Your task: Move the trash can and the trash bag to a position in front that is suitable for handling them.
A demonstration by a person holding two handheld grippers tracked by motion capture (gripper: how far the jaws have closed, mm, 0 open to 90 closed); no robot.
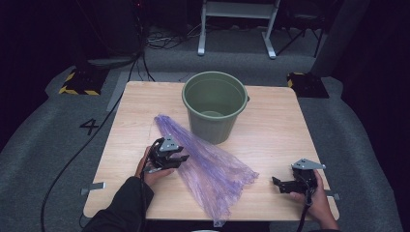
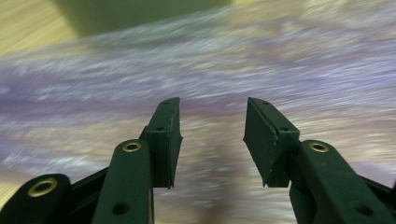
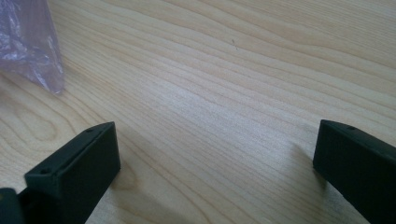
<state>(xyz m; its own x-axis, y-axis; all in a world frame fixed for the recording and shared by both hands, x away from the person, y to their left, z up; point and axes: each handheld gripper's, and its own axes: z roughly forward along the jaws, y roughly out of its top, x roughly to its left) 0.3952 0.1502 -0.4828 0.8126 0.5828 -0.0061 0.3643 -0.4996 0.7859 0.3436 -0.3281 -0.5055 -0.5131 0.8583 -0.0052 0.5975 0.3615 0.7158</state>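
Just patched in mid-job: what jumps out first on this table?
The crinkled purple plastic bag sprawls flat across the middle of the wooden table, one end beside the green bucket standing upright at the far edge. The left gripper sits over the bag's left side with jaws apart and nothing pinched. The right gripper rests open near the right front corner, clear of the bag.

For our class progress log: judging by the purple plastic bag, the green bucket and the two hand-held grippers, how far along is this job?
Early stage. Done: nothing visible; the green bucket stands unlined and the purple plastic bag lies flat on the table beside it. In hand: the left hand-held gripper is over the bag, jaws apart, gripping nothing. The right hand-held gripper rests open on bare wood. Left, probably: lifting the bag and fitting it to the bucket.
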